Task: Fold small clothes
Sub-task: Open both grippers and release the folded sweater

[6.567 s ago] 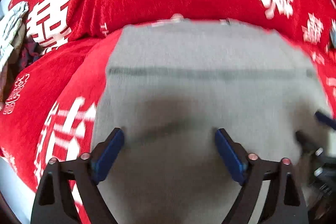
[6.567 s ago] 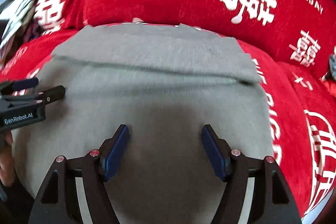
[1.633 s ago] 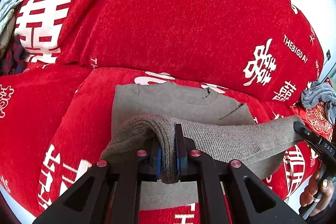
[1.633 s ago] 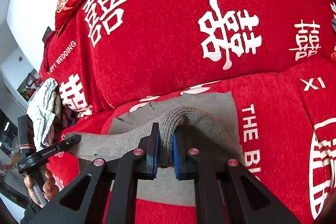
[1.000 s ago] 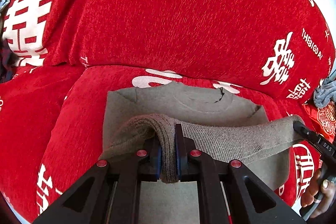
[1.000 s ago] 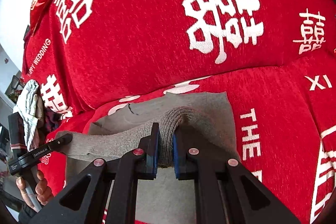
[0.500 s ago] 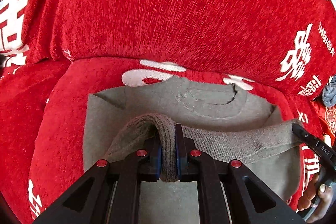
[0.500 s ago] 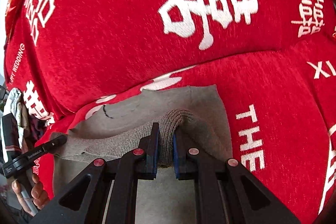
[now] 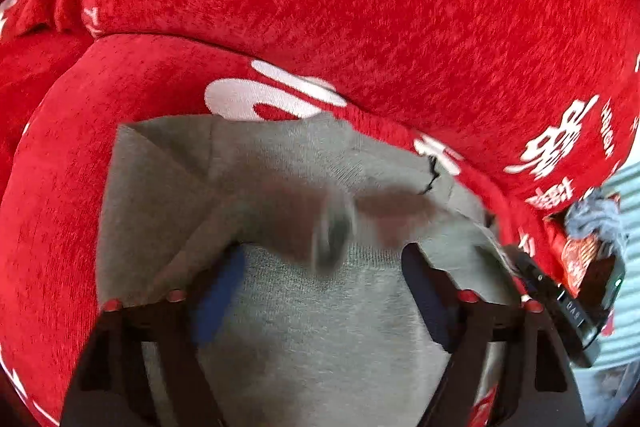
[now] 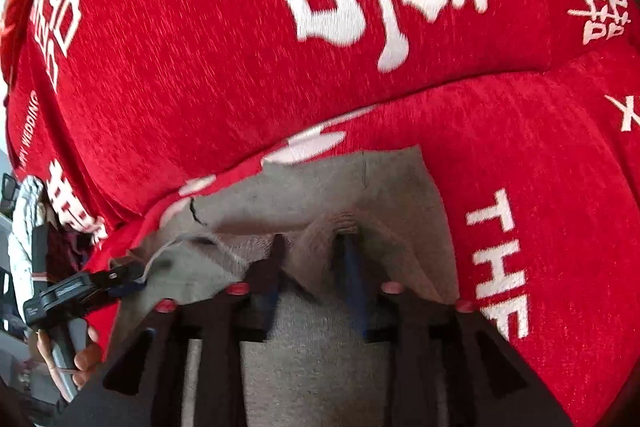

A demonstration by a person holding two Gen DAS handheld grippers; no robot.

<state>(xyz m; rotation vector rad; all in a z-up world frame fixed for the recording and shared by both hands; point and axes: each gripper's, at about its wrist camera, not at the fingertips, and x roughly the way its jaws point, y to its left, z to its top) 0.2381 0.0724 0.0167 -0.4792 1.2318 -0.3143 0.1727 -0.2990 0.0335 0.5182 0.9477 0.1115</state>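
A grey knit garment [image 9: 320,307] lies on the red sofa seat, its lower part folded up over the neckline end; it also shows in the right wrist view [image 10: 380,187]. My left gripper [image 9: 320,291] is open wide above the fold, its blue pads apart and blurred. My right gripper [image 10: 312,267] has its jaws partly apart, with a ridge of the grey fabric between them. The left gripper also shows at the left of the right wrist view [image 10: 116,279].
The sofa's red backrest [image 9: 360,7] with white characters rises just behind the garment. A pile of clothes [image 10: 28,227] sits at the far left of the sofa. A grey cloth on a red cushion [image 9: 592,223] lies at the right.
Both grippers carried the garment's hem forward over its upper part and lowered it. The left gripper has opened and let go. The right gripper's jaws have begun to part.
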